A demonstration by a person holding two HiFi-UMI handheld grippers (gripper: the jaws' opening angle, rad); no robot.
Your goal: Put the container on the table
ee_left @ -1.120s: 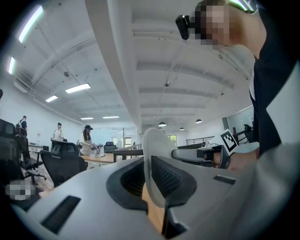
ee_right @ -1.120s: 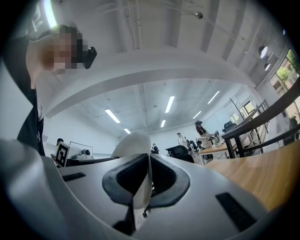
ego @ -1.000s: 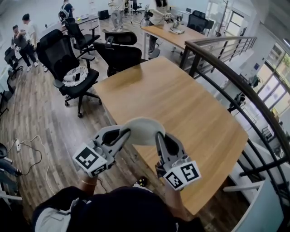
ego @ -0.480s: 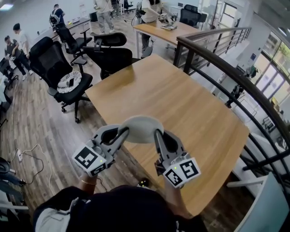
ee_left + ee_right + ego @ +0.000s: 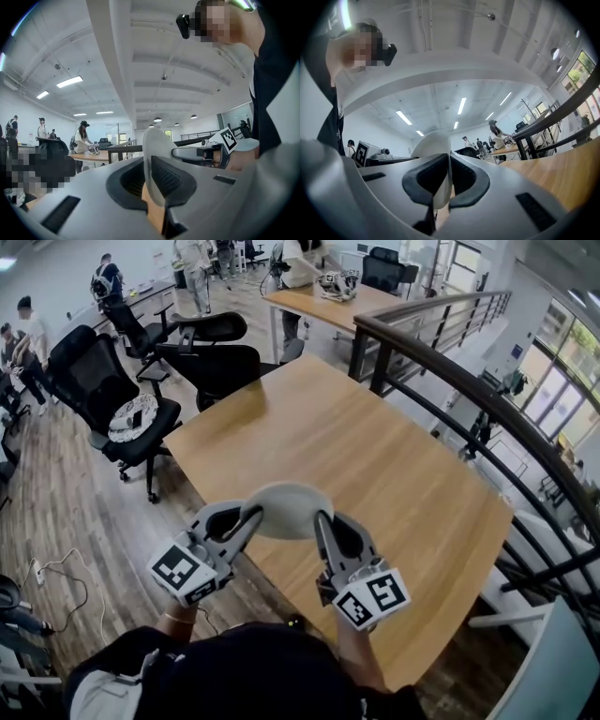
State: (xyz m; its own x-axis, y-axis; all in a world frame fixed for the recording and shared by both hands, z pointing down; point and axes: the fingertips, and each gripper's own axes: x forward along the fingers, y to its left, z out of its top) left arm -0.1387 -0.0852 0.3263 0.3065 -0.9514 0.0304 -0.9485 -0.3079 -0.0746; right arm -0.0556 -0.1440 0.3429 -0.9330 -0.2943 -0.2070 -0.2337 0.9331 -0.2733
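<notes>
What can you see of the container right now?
The container is a round, pale off-white, bowl-like piece with a thin wall and a smooth matte surface, plastic by its look. It hangs roughly level over the near edge of the wooden table, apparently not set down. The left gripper and right gripper are each shut on its rim at opposite sides; nothing else visibly touches it.

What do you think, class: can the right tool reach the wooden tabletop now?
Probably yes: the right tool, shut on the white container with the left tool, hangs at the near edge of the wooden table, with nothing between them.
</notes>
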